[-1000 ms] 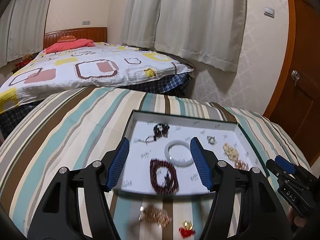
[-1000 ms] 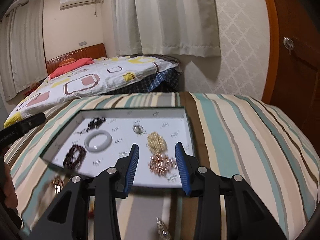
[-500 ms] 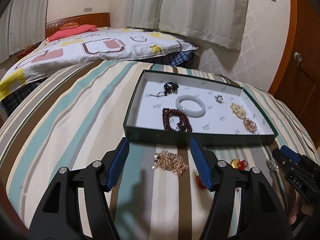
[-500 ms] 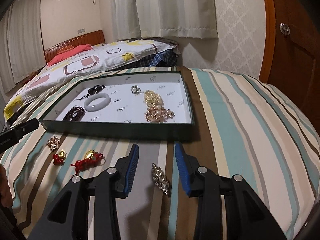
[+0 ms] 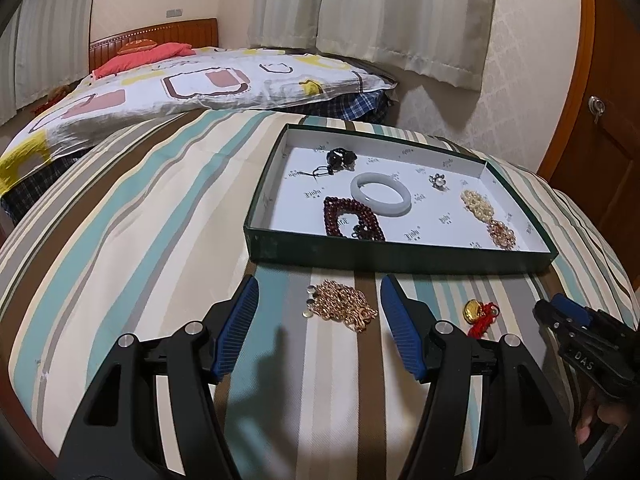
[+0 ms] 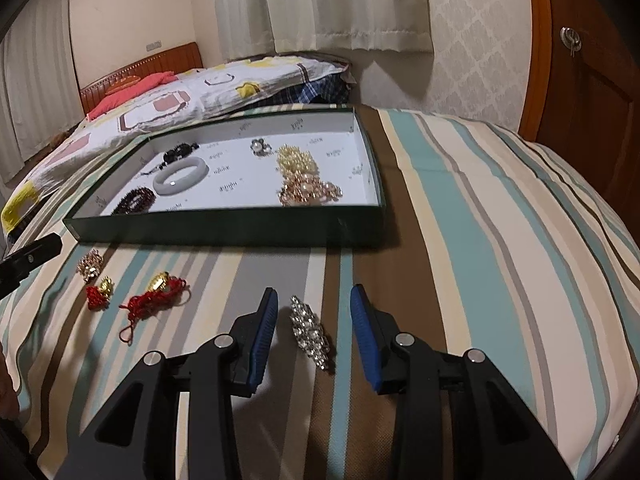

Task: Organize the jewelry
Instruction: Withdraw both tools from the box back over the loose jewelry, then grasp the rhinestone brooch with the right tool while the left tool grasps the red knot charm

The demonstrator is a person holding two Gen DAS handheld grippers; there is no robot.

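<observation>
Behind everything is a bedroom with pale curtains and a bed with a patterned white cover. Nearer to me is a striped cover in teal, brown and cream, and all the jewelry lies on it. A shallow green tray with a white inside rests on the stripes. In the tray I see a pale bangle, dark red beads touching it, a black beaded piece near the far left corner, a small pearl flower, and cream and rose-gold clusters near the right wall.

My left claw is wide apart, and a gold chain pile lies between its fingers, just before the tray's near wall. My right claw is also apart, with a crystal brooch between the blue pads, not touching them. To the left of it lie two gold charms on red cord and a small gold cluster.
</observation>
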